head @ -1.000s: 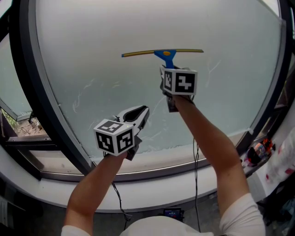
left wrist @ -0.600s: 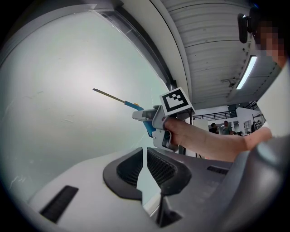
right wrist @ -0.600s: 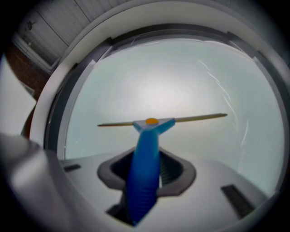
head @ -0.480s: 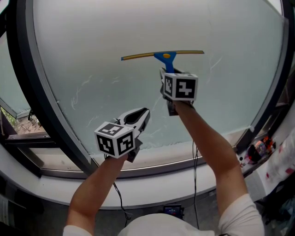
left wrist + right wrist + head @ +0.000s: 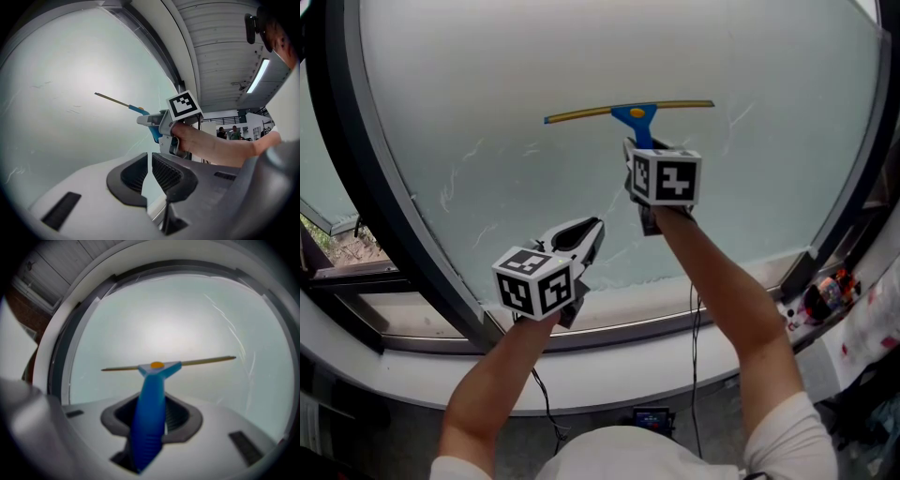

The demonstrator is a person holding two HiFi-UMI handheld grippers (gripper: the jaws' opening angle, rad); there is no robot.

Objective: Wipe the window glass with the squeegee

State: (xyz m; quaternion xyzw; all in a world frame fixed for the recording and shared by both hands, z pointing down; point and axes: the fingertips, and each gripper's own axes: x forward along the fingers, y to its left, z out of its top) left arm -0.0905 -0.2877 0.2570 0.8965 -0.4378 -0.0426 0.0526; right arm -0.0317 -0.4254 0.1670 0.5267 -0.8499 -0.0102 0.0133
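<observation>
A squeegee with a thin yellow blade and blue handle lies flat against the frosted window glass, blade level. My right gripper is shut on the blue handle from below. In the right gripper view the handle runs up between the jaws of that gripper to the blade. My left gripper hangs lower left, near the glass, shut and holding nothing. In the left gripper view, that gripper points at the pane, with the squeegee and the right gripper ahead.
A dark frame bounds the pane at left and another at right. Faint white streaks mark the lower glass. A white sill runs below. Small bottles stand at the right, and a cable hangs under the sill.
The squeegee and right gripper have shifted only slightly on the glass. The left gripper has stayed in place.
</observation>
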